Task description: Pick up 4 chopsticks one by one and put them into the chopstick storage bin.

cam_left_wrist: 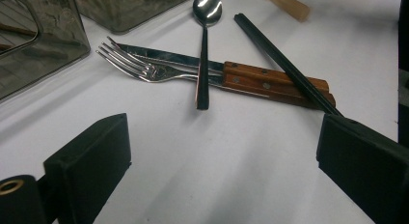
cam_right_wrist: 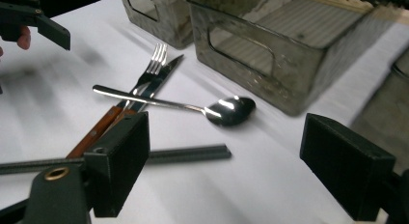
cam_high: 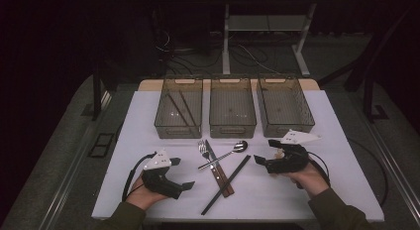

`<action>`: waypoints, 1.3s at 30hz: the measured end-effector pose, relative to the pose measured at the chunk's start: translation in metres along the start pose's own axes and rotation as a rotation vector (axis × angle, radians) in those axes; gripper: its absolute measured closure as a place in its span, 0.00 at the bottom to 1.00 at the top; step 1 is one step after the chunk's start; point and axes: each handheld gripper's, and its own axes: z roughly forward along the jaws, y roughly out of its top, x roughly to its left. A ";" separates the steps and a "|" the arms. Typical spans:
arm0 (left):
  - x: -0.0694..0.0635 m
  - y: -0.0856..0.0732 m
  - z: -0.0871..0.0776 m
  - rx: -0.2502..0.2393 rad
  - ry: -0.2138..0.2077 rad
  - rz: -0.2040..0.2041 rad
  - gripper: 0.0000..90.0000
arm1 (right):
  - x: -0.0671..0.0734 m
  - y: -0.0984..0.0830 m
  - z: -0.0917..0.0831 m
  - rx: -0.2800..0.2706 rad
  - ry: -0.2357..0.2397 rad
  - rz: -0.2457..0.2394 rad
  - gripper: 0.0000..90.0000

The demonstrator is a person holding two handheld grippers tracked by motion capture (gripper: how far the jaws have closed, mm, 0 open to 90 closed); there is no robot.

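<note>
White table (cam_high: 297, 190) in the high view carries a steel fork (cam_high: 202, 149), wood-handled knife (cam_high: 218, 170), shiny spoon (cam_high: 233, 150) and black chopstick (cam_high: 225, 185) at its centre; left claw (cam_high: 185, 186) at 8 o'clock, right claw (cam_high: 260, 159) at 3 o'clock.

Left gripper view: jaws wide apart, empty, cutlery at 12 o'clock.

Right gripper view: jaws wide apart, empty, spoon between them.

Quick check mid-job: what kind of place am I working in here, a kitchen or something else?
Probably a lab or recording bench, not a kitchen. A white-covered table stands in a dark room, loose cables trail over the floor behind it, and three smoky clear plastic bins sit in a row with cutlery laid out before them.
</note>
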 end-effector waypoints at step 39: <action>-0.041 0.036 0.038 0.046 -0.183 0.111 1.00 | -0.015 -0.057 -0.039 0.023 -0.071 0.046 0.19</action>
